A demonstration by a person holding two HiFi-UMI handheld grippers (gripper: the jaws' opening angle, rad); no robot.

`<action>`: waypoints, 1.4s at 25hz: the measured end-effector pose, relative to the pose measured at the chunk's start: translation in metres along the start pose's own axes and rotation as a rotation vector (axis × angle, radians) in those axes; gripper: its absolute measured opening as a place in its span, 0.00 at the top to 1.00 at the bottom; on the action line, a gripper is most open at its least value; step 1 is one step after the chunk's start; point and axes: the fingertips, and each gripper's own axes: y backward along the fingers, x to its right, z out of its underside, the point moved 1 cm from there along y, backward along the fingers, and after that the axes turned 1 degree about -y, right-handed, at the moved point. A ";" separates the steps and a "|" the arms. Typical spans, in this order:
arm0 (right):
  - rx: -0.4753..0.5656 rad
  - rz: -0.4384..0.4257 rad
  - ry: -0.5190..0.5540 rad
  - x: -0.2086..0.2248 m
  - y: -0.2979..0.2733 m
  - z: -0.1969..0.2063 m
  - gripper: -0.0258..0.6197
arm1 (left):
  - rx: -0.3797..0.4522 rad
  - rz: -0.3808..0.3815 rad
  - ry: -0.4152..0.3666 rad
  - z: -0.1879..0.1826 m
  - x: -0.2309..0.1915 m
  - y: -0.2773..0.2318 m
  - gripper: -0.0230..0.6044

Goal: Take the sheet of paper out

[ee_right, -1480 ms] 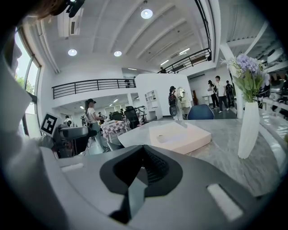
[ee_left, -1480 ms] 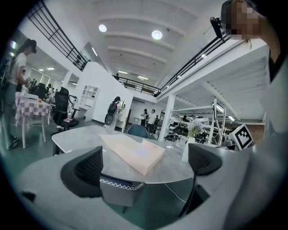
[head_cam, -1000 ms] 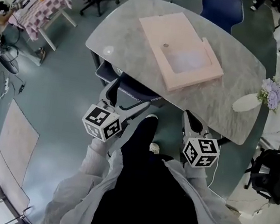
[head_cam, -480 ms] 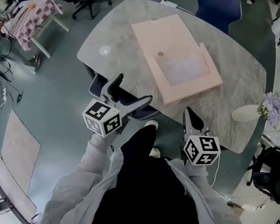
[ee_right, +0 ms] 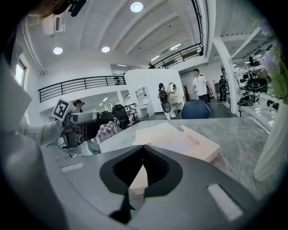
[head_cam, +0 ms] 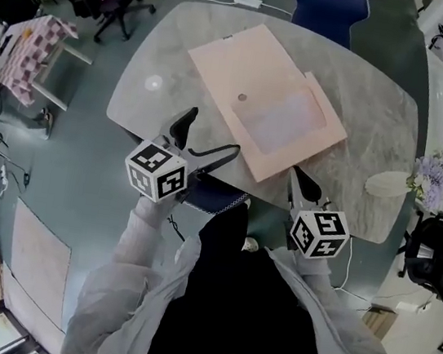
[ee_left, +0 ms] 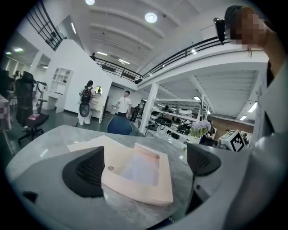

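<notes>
A flat pink case with a pale see-through window and a small round clasp lies on the grey marble table. Whatever is inside shows only as a whitish haze behind the window. My left gripper is open at the table's near edge, just short of the case's near left side. In the left gripper view the case lies ahead between the wide-apart jaws of the left gripper. My right gripper is shut and empty by the case's near corner, which the right gripper faces.
A white vase with lilac flowers lies at the table's right edge. A blue chair stands beyond the far side, a black bag on the floor at right. Another seat sits under the near edge. People stand far off.
Both grippers have come forward to the table's near edge. The left one has risen from beside the chair up to the case's near side. Their jaws have not changed.
</notes>
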 end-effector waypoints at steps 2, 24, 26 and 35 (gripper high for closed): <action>-0.004 0.011 -0.008 0.005 -0.005 -0.001 0.94 | -0.046 0.038 -0.019 -0.001 -0.005 -0.012 0.06; -0.065 0.107 -0.083 0.044 -0.046 0.001 0.94 | -0.555 0.435 -0.050 0.049 -0.041 -0.132 0.16; -0.071 0.117 -0.090 0.049 -0.048 0.003 0.94 | -0.588 0.444 -0.057 0.058 -0.044 -0.141 0.19; -0.097 0.162 -0.123 0.068 -0.057 0.009 0.94 | -0.773 0.469 -0.090 0.103 -0.067 -0.178 0.29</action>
